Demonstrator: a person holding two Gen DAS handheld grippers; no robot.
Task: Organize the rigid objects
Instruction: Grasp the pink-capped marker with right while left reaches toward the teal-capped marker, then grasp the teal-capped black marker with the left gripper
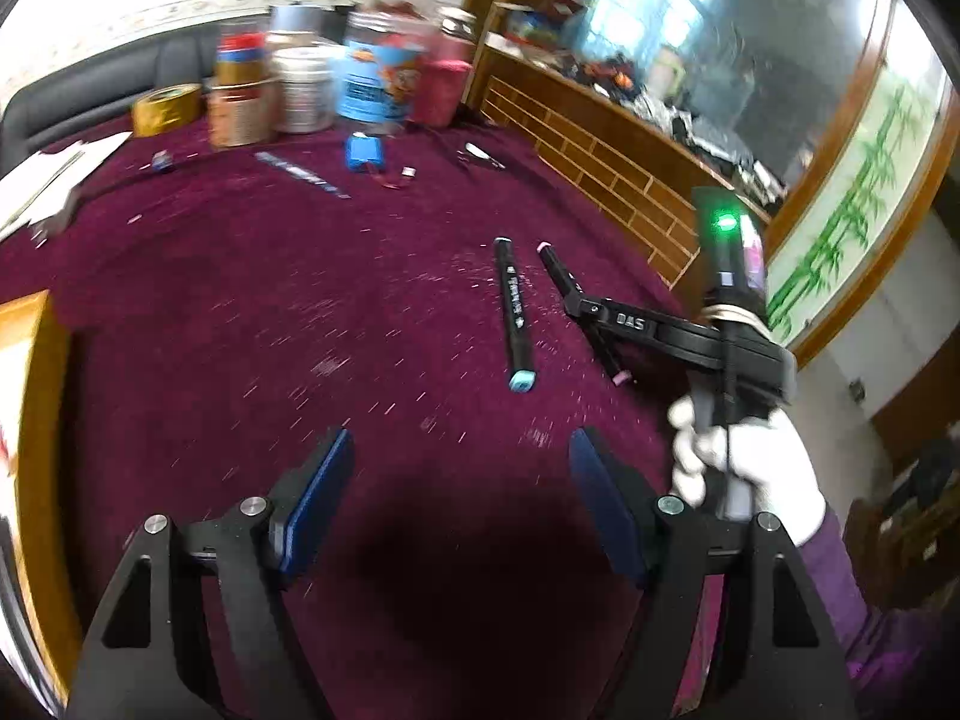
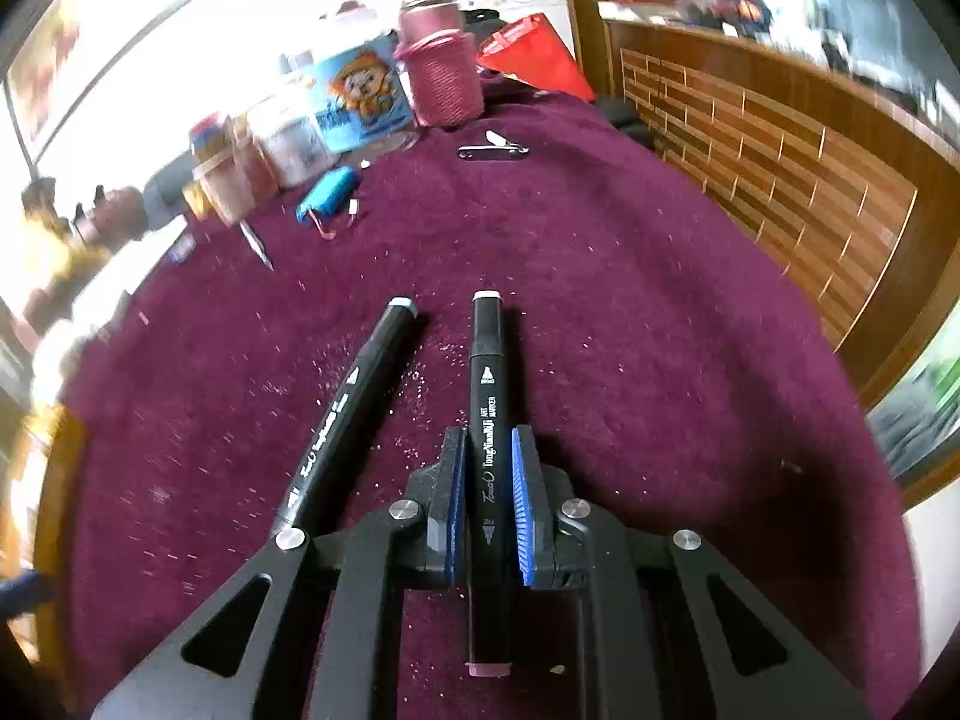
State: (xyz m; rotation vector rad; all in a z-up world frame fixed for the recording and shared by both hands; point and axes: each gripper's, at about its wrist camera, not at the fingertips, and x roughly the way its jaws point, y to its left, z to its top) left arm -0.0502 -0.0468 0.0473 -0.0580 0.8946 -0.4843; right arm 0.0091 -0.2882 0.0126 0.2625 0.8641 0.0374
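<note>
The right tool (image 2: 487,501) pinches the pink-capped marker (image 2: 487,396) across its barrel, flat on the maroon desk (image 2: 630,330) — the blue-capped marker (image 2: 354,408) lies just beside it, left. The left tool (image 1: 459,480) hangs spread and empty nearby.

— Where do we have room on the surface (image 1: 240,312)?

— The wide stretch of purple cloth on the near left lies bare.

— And what blocks us?

— Jars and tins (image 1: 336,78) crowd the far edge, a blue pack (image 1: 364,151) just before them. Two markers lie side by side mid-cloth; the right hand-held gripper (image 2: 487,480) sits over one marker (image 2: 489,420), the other marker (image 2: 348,408) just beside it.
</note>
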